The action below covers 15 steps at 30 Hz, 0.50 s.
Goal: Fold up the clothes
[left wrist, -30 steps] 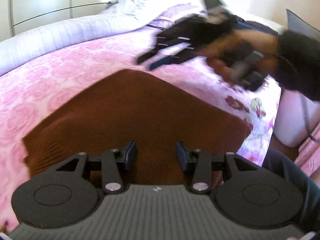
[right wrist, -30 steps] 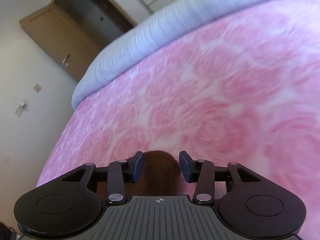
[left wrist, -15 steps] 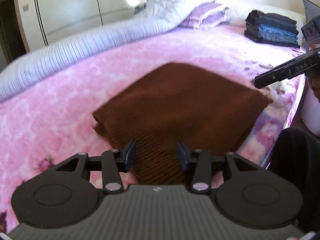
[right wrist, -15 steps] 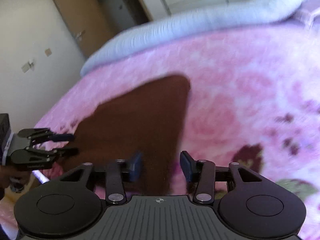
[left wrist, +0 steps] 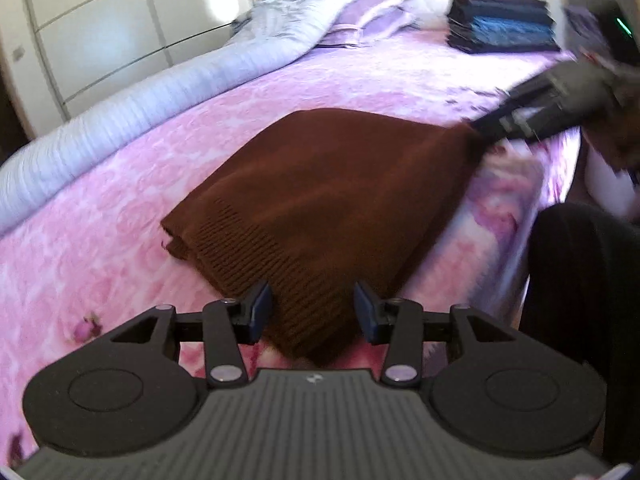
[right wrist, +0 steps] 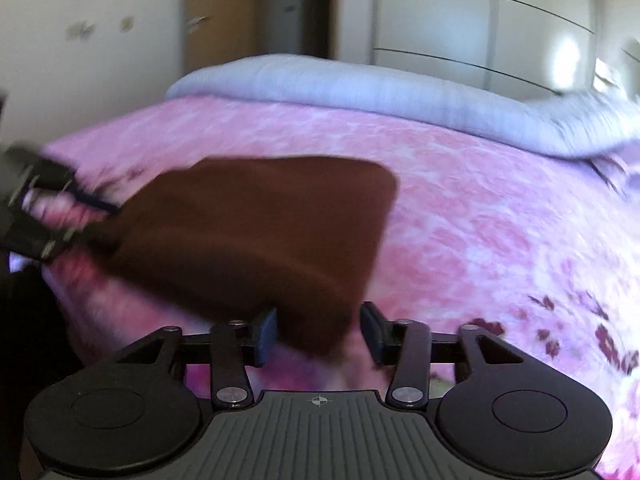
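Note:
A folded brown knit sweater (left wrist: 332, 188) lies flat on the pink floral bedspread (left wrist: 100, 240), near the bed's near edge; it also shows in the right wrist view (right wrist: 256, 232). My left gripper (left wrist: 314, 314) is open, its jaws on either side of the sweater's ribbed near corner. My right gripper (right wrist: 320, 334) is open at the sweater's other near corner. Each gripper appears blurred in the other's view, the right gripper (left wrist: 532, 116) and the left gripper (right wrist: 44, 216), beside the sweater's edges.
A rolled lilac duvet (left wrist: 132, 108) runs along the far side of the bed. A stack of folded dark clothes (left wrist: 502, 24) sits at the head end beside purple pillows (left wrist: 368, 16). White wardrobes (right wrist: 480, 28) stand behind. The bed edge drops off at right (left wrist: 516, 248).
Both grippers have pulled back from over the sweater toward its near corners. The sweater now lies farther out in both views. Both stayed open.

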{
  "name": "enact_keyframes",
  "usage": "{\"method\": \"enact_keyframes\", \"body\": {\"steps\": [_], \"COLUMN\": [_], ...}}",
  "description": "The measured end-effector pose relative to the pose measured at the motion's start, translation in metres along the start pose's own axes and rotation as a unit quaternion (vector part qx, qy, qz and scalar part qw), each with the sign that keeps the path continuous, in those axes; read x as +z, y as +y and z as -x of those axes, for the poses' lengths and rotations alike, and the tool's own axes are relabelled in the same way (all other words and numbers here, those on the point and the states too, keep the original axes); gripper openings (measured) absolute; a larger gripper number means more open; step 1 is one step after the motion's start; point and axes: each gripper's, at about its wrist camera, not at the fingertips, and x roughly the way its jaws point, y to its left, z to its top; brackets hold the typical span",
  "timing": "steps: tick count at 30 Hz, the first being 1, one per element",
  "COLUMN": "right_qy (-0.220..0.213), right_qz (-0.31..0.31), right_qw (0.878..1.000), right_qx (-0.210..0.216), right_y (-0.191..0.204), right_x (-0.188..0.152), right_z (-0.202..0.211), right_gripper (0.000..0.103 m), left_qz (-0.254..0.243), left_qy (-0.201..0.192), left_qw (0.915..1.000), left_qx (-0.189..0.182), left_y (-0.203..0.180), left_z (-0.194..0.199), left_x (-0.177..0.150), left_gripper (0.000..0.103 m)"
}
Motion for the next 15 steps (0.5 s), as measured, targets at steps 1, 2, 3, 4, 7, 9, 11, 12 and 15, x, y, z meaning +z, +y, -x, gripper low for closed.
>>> {"method": "enact_keyframes", "body": {"steps": [1, 2, 3, 4, 7, 9, 11, 12, 15], "right_qy": [-0.005, -0.002, 0.001, 0.006, 0.01, 0.01, 0.007, 0.006, 0.009], "right_qz": [-0.027, -0.043, -0.058, -0.066, -0.096, -0.091, -0.09, -0.09, -0.087], "right_qw": [1.0, 0.999, 0.998, 0.998, 0.995, 0.996, 0.996, 0.996, 0.996], "right_qx": [0.005, 0.003, 0.0, -0.001, 0.007, 0.004, 0.001, -0.001, -0.011], "right_y": [-0.007, -0.012, -0.017, -0.02, -0.026, -0.028, -0.028, -0.028, -0.025], "right_x": [0.001, 0.0, -0.001, -0.004, -0.011, -0.013, -0.016, -0.017, -0.014], "right_z": [0.001, -0.002, -0.004, -0.007, -0.007, -0.003, -0.002, -0.002, -0.004], "right_gripper": [0.029, 0.028, 0.028, 0.027, 0.027, 0.028, 0.027, 0.027, 0.027], "left_qz": [-0.013, -0.025, -0.043, -0.061, -0.114, -0.141, -0.16, -0.165, -0.172], "left_qy": [0.001, 0.003, 0.006, 0.009, 0.002, -0.004, -0.002, 0.008, 0.027], "left_qw": [0.9999, 0.9997, 0.9991, 0.9981, 0.9933, 0.9897, 0.9868, 0.9861, 0.9847], "left_qx": [0.002, 0.001, 0.004, 0.007, 0.021, 0.026, 0.024, 0.02, 0.011], "left_y": [-0.003, -0.006, -0.009, -0.013, -0.024, -0.03, -0.035, -0.037, -0.041], "left_z": [0.002, 0.002, 0.001, 0.001, 0.005, 0.006, 0.002, -0.003, -0.015], "left_x": [-0.002, -0.003, -0.006, -0.008, -0.011, -0.01, -0.008, -0.01, -0.014], "left_gripper": [0.042, 0.042, 0.042, 0.042, 0.042, 0.042, 0.042, 0.042, 0.04]}}
